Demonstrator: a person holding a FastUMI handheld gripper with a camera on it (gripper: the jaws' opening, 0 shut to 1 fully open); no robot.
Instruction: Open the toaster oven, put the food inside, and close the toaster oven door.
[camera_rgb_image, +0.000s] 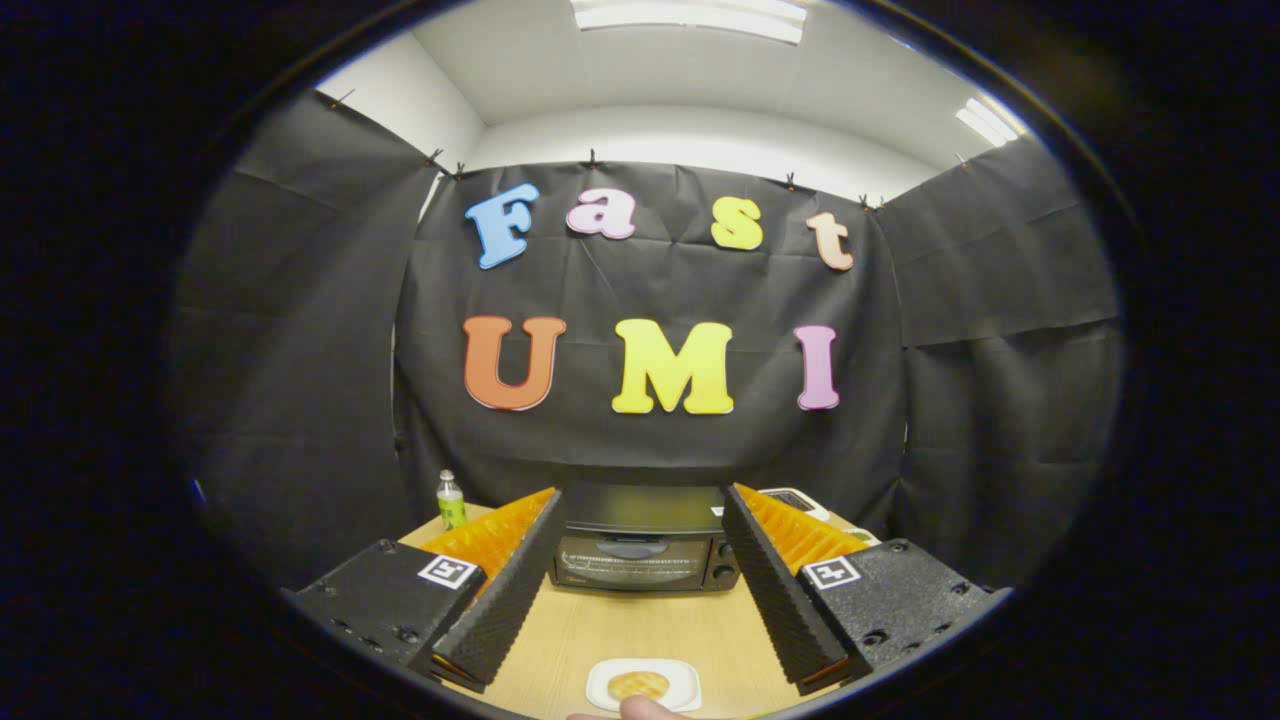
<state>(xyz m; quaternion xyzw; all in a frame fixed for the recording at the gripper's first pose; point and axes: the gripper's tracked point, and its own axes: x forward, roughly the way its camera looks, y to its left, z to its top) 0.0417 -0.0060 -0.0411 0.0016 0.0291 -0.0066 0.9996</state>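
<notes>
Wooden table (640, 625): toaster oven (645, 550) at its far end, door facing me, shut
Food (638, 685): on plate (690, 688), near side
My gripper (640, 520): fingers spread, holding nothing, aimed at door

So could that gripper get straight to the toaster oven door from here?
Probably yes. The gripper is open, and only bare table lies between its fingers and the closed toaster oven ahead; the plate sits nearer, below.

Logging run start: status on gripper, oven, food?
Gripper open, holding nothing. Black toaster oven beyond fingers, door shut. Round golden food on white plate between fingers, a fingertip at its near rim. Bare wooden table between.
</notes>
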